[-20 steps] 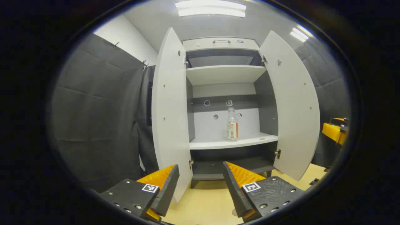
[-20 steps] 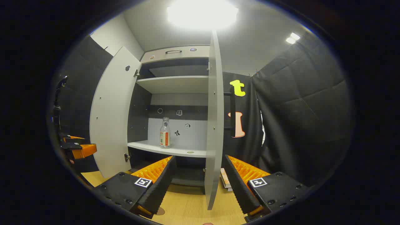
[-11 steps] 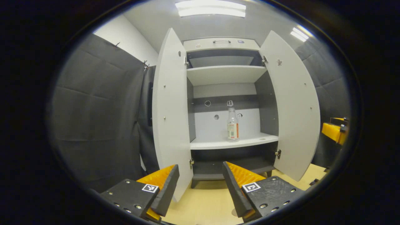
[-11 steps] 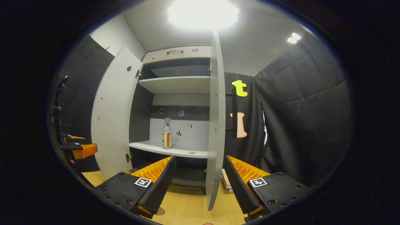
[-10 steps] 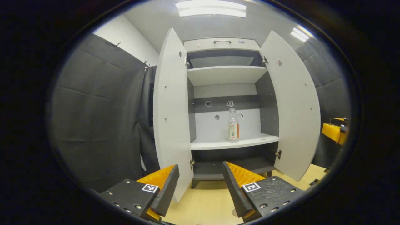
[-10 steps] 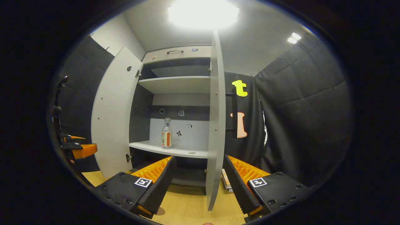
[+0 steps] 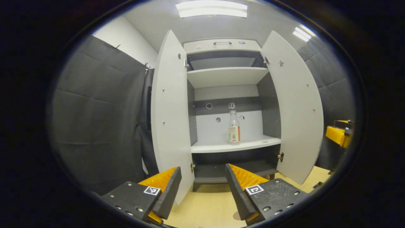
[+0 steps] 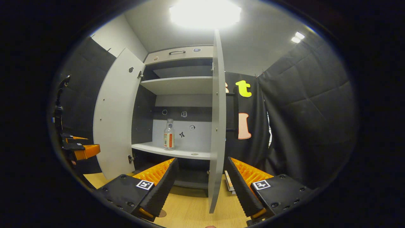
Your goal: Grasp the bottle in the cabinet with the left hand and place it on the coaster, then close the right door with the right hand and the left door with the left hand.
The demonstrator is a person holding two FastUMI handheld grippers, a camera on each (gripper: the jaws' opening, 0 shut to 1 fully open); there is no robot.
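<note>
In the left gripper view, a tall pale cabinet [image 7: 226,77] stands straight ahead against dark padded booth walls, with both doors swung wide open. The left door [image 7: 169,120] stands open on the left side and the right door [image 7: 295,107] on the right. Between them, on the middle shelf [image 7: 234,146], a clear bottle [image 7: 234,127] with a label stands upright, slightly right of the shelf's centre and apart from both side walls. A small round coaster [image 7: 265,140] lies flat on the same shelf to the right of the bottle, not touching it. Nearest the viewer, the left gripper [image 7: 202,185] has its two fingers spread apart with nothing between them, held low over a light wooden floor [image 7: 208,207], well short of the cabinet. At the far right edge, part of the right gripper [image 7: 338,134] shows. In the right gripper view, the left gripper [image 8: 80,150] appears at the far left; then come the left door [image 8: 115,117], the bottle [image 8: 169,134] upright on the shelf [image 8: 172,152], and the coaster [image 8: 194,154] to its right. The right door [image 8: 217,120] is seen edge-on, straight ahead. The right gripper [image 8: 201,183] is nearest, its fingers also spread wide and empty.
</note>
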